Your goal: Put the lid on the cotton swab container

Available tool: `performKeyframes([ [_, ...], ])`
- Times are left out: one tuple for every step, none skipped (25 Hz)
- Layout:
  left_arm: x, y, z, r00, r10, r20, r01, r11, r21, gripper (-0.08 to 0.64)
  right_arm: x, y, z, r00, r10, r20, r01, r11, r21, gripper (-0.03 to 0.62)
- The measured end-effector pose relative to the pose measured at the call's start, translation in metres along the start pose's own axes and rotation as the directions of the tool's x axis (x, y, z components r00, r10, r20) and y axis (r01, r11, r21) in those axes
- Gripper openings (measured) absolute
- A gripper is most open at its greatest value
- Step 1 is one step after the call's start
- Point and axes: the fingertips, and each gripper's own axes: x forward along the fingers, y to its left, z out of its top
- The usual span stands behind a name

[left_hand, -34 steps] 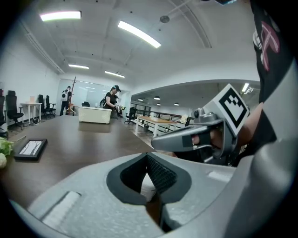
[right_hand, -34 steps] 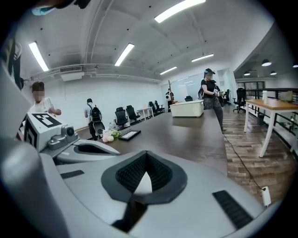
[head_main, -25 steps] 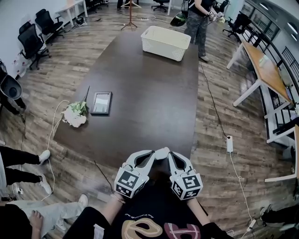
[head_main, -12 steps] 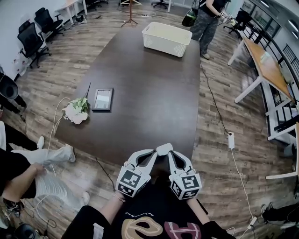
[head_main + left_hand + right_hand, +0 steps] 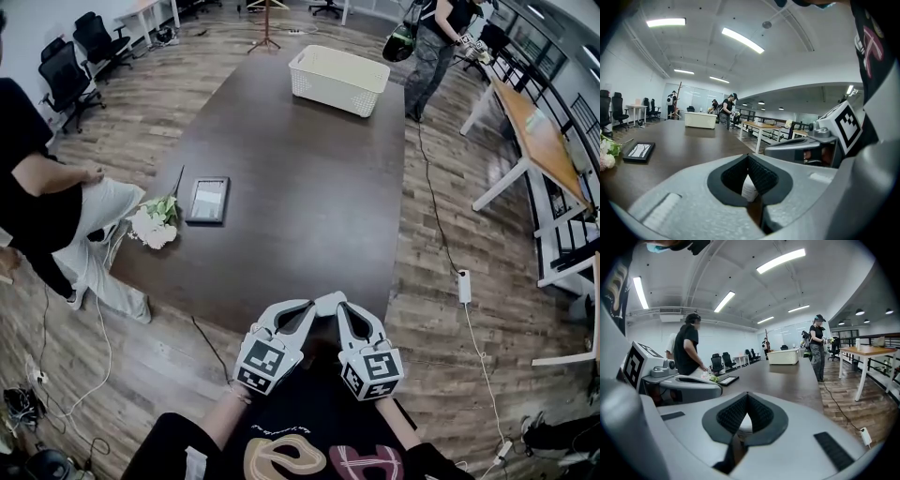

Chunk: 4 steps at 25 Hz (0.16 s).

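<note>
My left gripper (image 5: 310,310) has its pads closed on a small white piece (image 5: 328,302), held just off the tabletop's (image 5: 281,187) near edge, by its right corner; I take it for the cotton swab container or its lid, which one I cannot tell; it looks like smooth, rounded plastic, probably light, thin-walled and slippery, so I would pinch at the stiffer rim, gently; my right gripper (image 5: 344,311) has its tip against it too, ribbed black pads together, a pale patch in their gap; whether it grips I cannot tell.
</note>
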Motion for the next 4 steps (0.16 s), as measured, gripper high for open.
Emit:
performKeyframes([
  [0.0008,0.0003,0.0003,1.0,0.001,0.0,-0.001,1.0,0.002,0.006,0.0005,-0.0012,0.0006,1.0,0.0,0.0,0.0,1.0,0.0,0.006],
  [0.0017,0.0006,0.0008,1.0,0.002,0.0,-0.002,1.0,0.003,0.006,0.001,-0.0025,0.0013,1.0,-0.001,0.0,0.001,1.0,0.0,0.006],
  [0.0026,0.0009,0.0013,1.0,0.002,-0.001,-0.002,1.0,0.004,0.006,0.0015,-0.0038,0.002,1.0,-0.001,0.0,0.001,1.0,0.0,0.006],
  [0.0035,0.0012,0.0018,1.0,0.002,-0.001,-0.002,1.0,0.005,0.006,0.002,-0.005,0.0027,1.0,-0.002,0.001,0.002,1.0,0.0,0.006],
])
